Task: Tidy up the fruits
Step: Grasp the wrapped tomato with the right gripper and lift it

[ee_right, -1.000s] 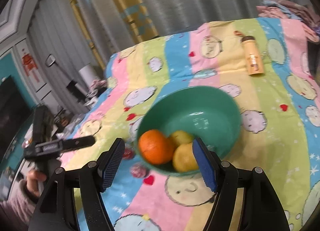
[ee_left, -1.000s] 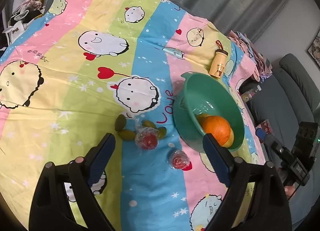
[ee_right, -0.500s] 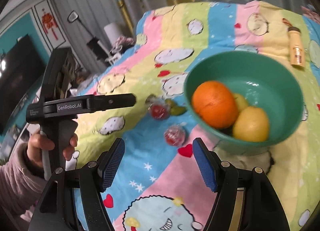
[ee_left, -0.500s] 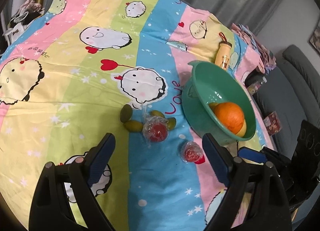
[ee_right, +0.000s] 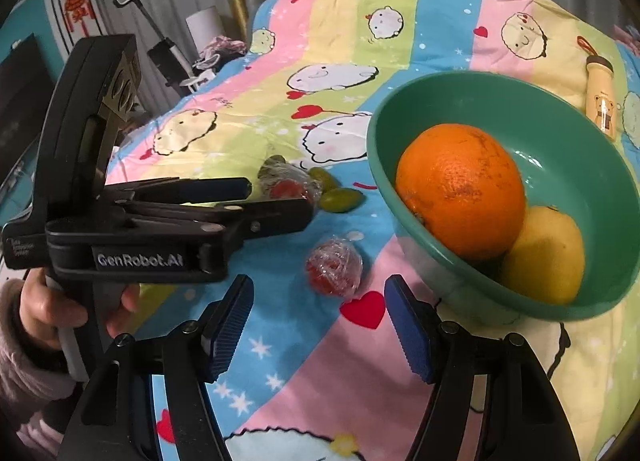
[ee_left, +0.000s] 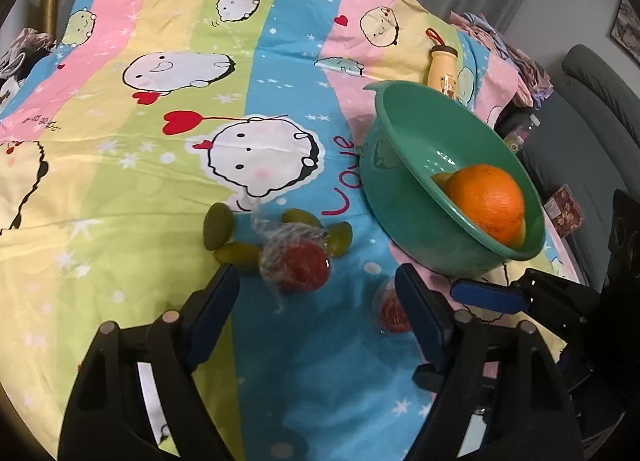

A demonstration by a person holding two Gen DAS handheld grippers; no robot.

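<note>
A green bowl (ee_left: pixel 400 165) (ee_right: pixel 568 129) on the cartoon bedsheet holds an orange (ee_left: pixel 486 201) (ee_right: pixel 460 189) and a yellow fruit (ee_right: pixel 544 253). Two plastic-wrapped red fruits lie on the sheet: one (ee_left: pixel 296 265) (ee_right: pixel 286 185) among several small green fruits (ee_left: pixel 218 223) (ee_right: pixel 340 199), the other (ee_left: pixel 390 311) (ee_right: pixel 334 267) near the bowl. My left gripper (ee_left: pixel 316 319) is open, just short of the first wrapped fruit. My right gripper (ee_right: pixel 318 323) is open, just short of the second wrapped fruit.
A yellow bottle (ee_left: pixel 442 71) (ee_right: pixel 600 101) lies beyond the bowl. The left gripper and the hand holding it (ee_right: pixel 132 221) fill the left of the right wrist view. A grey sofa (ee_left: pixel 592 109) stands past the bed's right edge.
Both grippers moved closer to the wrapped red fruits. The right gripper swung left from the bowl toward the nearer wrapped fruit. Both stayed open.
</note>
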